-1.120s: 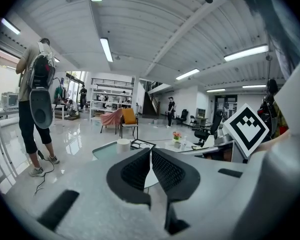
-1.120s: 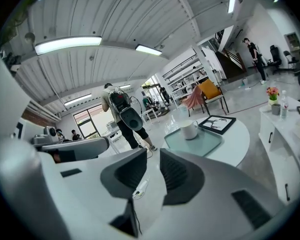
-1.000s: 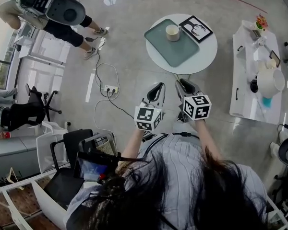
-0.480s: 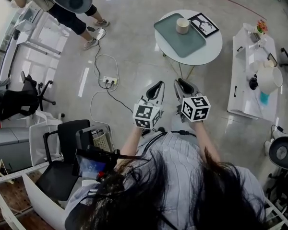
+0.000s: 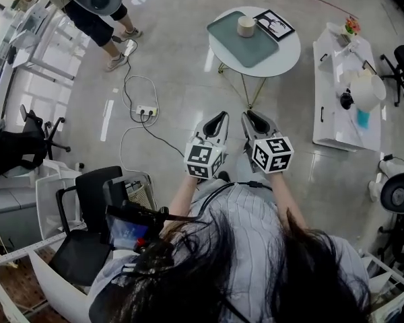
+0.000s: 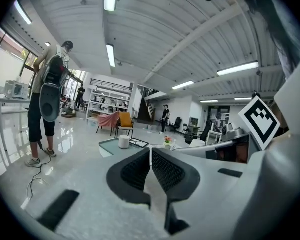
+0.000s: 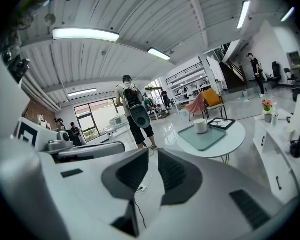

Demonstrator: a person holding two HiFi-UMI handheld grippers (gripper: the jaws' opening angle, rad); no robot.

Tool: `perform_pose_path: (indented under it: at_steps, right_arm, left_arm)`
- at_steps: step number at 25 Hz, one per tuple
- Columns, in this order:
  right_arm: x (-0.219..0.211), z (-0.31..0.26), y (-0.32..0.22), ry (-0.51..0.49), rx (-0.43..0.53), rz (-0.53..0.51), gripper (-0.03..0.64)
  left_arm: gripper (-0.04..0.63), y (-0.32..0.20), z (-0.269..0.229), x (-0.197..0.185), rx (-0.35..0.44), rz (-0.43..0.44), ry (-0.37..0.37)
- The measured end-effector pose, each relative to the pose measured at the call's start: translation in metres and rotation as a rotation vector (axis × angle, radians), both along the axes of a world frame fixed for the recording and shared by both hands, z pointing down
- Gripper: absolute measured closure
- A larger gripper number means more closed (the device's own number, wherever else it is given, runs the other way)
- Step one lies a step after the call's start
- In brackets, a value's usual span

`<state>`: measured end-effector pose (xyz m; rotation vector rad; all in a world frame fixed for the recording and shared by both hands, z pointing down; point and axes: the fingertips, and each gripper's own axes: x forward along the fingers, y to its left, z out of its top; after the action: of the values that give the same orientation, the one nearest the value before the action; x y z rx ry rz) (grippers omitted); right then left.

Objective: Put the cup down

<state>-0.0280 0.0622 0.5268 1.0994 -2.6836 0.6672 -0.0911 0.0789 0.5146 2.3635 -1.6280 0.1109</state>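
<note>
Table, round, white, stands well ahead of both tongs, out of reach of either. As the only raised surface straight in front, it is presumably the set-down spot.

Tray, teal, lies flat on the table w/ one corner toward the tongs. It gives the cup a level, bounded base.

Left gripper: pads pressed together at the tips, nothing between. Right gripper: pads drawn almost fully together, only a sliver left, nothing in it. The two are held side by side, close to the person's body and aimed at the table. Judgement: a carry-free rest posture, since neither has a load to steady.

Picture frame lies beyond the tray, on the far-right part of the table.

Cup, pale, stands upright on the tray's far end, just beside the frame, well apart from both tongs and touched by neither. Upright and inside the tray edge, it looks stable. Judgement: the set-down appears complete, no correction req'd.
</note>
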Motion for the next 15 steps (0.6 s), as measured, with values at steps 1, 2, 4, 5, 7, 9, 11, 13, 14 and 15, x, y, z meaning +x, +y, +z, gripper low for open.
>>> perform_pose_path:
  at_steps: [1,2,4,5,7,9,11,13,14,15]
  right_arm:
    - [0.002,0.000,0.005,0.002,0.002,0.006,0.541]
    - [0.004,0.000,0.009,0.003,0.004,0.012,0.541]
    - [0.007,0.000,0.018,0.001,0.006,0.026,0.543]
    - [0.009,0.000,0.021,-0.001,0.007,0.033,0.545]
    - [0.013,-0.001,0.029,-0.003,0.013,0.044,0.546]
    - [0.016,-0.004,0.036,-0.007,0.023,0.047,0.551]
    - [0.017,-0.007,0.040,-0.014,0.033,0.049,0.554]
    - [0.018,-0.010,0.044,-0.020,0.044,0.050,0.558]
    - [0.018,-0.012,0.047,-0.023,0.048,0.050,0.561]
    - [0.018,-0.013,0.049,-0.024,0.053,0.049,0.565]
  left_arm:
    - [0.572,0.004,0.000,0.002,0.000,0.008,0.001]
    - [0.572,0.007,0.001,0.003,-0.001,0.015,0.001]
    - [0.574,0.014,0.002,0.006,0.000,0.028,0.000]
    - [0.572,0.017,0.002,0.007,0.002,0.035,-0.001]
    - [0.572,0.023,0.001,0.010,0.005,0.046,-0.003]
    - [0.572,0.028,-0.001,0.013,0.009,0.055,-0.004]
    - [0.572,0.032,-0.003,0.015,0.016,0.062,-0.005]
    - [0.572,0.035,-0.005,0.016,0.024,0.071,-0.008]
    - [0.572,0.036,-0.006,0.017,0.028,0.075,-0.009]
    - [0.572,0.038,-0.007,0.017,0.031,0.079,-0.009]
